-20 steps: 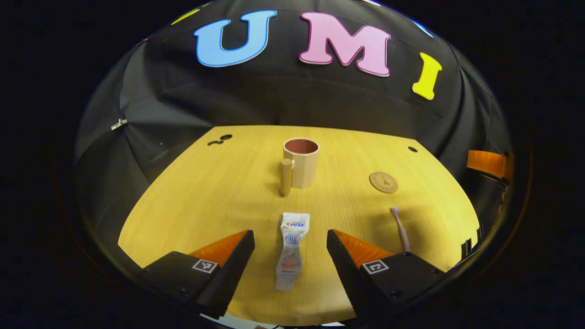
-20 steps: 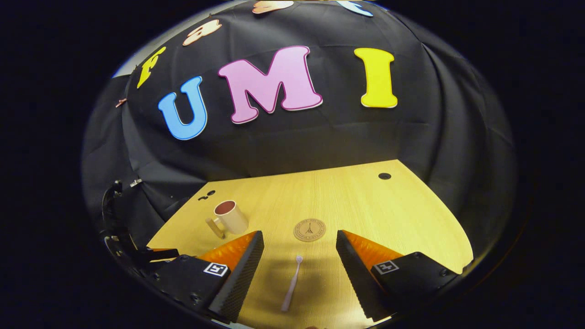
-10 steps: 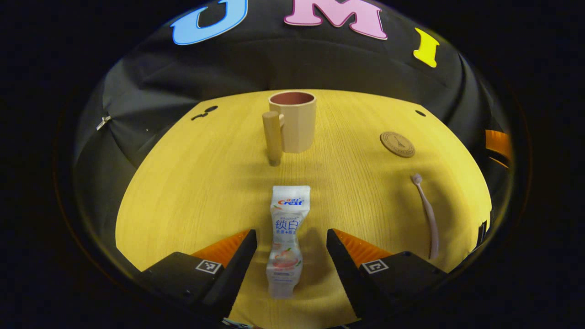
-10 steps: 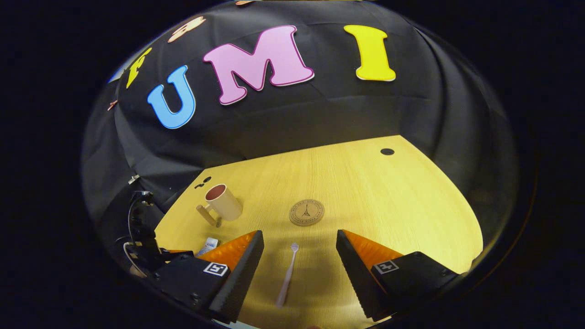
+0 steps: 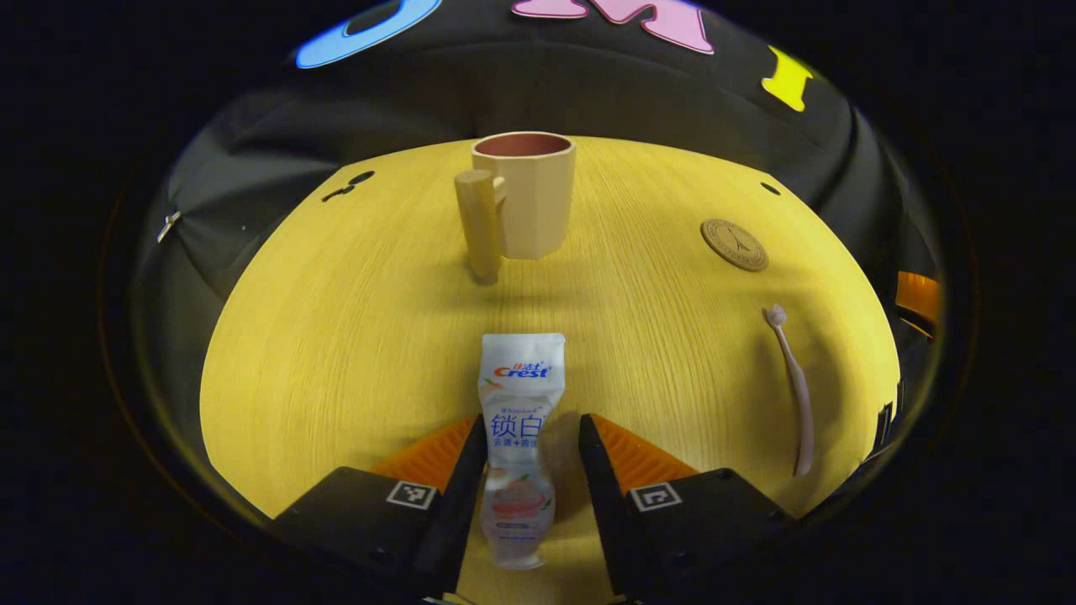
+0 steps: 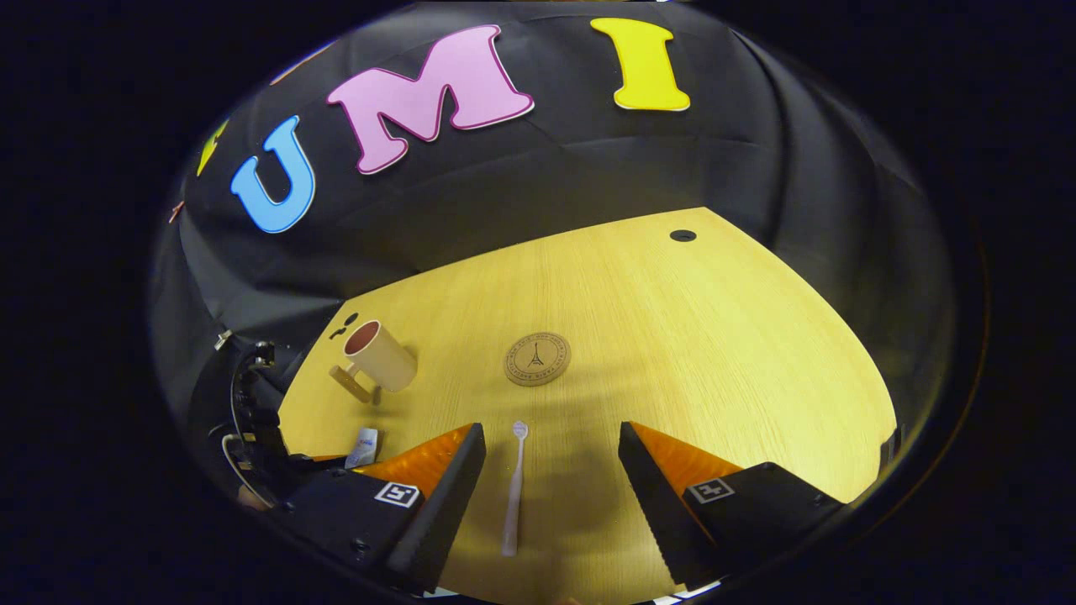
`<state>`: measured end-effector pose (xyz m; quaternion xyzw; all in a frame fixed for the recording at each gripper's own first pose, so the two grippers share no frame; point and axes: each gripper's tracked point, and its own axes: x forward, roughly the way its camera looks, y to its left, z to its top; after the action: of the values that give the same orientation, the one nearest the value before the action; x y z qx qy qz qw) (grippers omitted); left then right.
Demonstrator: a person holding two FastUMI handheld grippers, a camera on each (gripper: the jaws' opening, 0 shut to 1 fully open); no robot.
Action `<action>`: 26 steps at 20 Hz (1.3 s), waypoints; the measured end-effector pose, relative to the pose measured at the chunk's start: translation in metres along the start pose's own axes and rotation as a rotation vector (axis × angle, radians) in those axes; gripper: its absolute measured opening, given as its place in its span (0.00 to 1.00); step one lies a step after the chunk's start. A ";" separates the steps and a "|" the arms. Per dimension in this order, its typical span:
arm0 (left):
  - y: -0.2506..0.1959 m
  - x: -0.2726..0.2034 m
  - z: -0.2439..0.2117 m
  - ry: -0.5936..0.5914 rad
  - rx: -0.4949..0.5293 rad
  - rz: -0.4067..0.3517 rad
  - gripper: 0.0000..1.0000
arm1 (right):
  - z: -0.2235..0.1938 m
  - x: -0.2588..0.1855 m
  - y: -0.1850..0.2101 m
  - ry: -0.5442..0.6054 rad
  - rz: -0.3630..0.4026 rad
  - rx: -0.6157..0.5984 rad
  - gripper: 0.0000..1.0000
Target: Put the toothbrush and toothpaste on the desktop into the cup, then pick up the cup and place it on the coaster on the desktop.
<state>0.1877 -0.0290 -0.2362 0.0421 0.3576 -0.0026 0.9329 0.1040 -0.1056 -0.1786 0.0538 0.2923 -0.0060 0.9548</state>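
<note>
Wooden desktop, pale yellow with fine straight grain, fills the lower half of both views and ends at a black cloth wall; small dark holes mark its far edge. Left gripper view: the left gripper is low over the desk with its two fingers narrowed around the toothpaste, a white tube lying flat and pointing lengthwise toward the far edge. One finger is against the tube's side; whether the other presses on it cannot be told, so a firm grasp is not confirmed. The tube's flat end extends ahead of the fingertips and its cap end lies back between the fingers. Straight beyond it the cup stands upright, beige outside and reddish inside, its handle turned toward the camera. A round brown coaster lies to the right, well apart from the cup. The toothbrush lies flat near the desk's right edge, bristle head pointing away. Right gripper view: the right gripper is spread wide and holds nothing, with the toothbrush lying lengthwise on the desk between its fingers, closer to the left-hand one and touching neither. The coaster lies just beyond the brush head, and the cup stands far off to the left.
</note>
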 end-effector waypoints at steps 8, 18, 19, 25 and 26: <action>-0.001 -0.001 -0.002 0.042 0.061 -0.056 0.31 | -0.050 0.007 0.022 0.134 -0.070 -0.031 0.98; 0.006 -0.040 -0.013 -0.026 0.034 -0.163 0.24 | -0.092 0.034 0.034 0.314 -0.161 -0.086 0.99; 0.009 -0.048 -0.015 -0.033 0.023 -0.168 0.24 | -0.095 0.036 0.033 0.330 -0.173 -0.087 0.99; 0.010 -0.080 -0.022 -0.064 -0.018 -0.212 0.24 | -0.109 0.047 0.027 0.406 -0.226 -0.053 0.98; 0.011 -0.080 -0.022 -0.063 -0.016 -0.212 0.23 | -0.112 0.049 0.026 0.416 -0.231 -0.061 0.97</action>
<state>0.1141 -0.0181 -0.1981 -0.0033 0.3307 -0.0996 0.9385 0.0833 -0.0667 -0.2953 -0.0088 0.4868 -0.0952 0.8683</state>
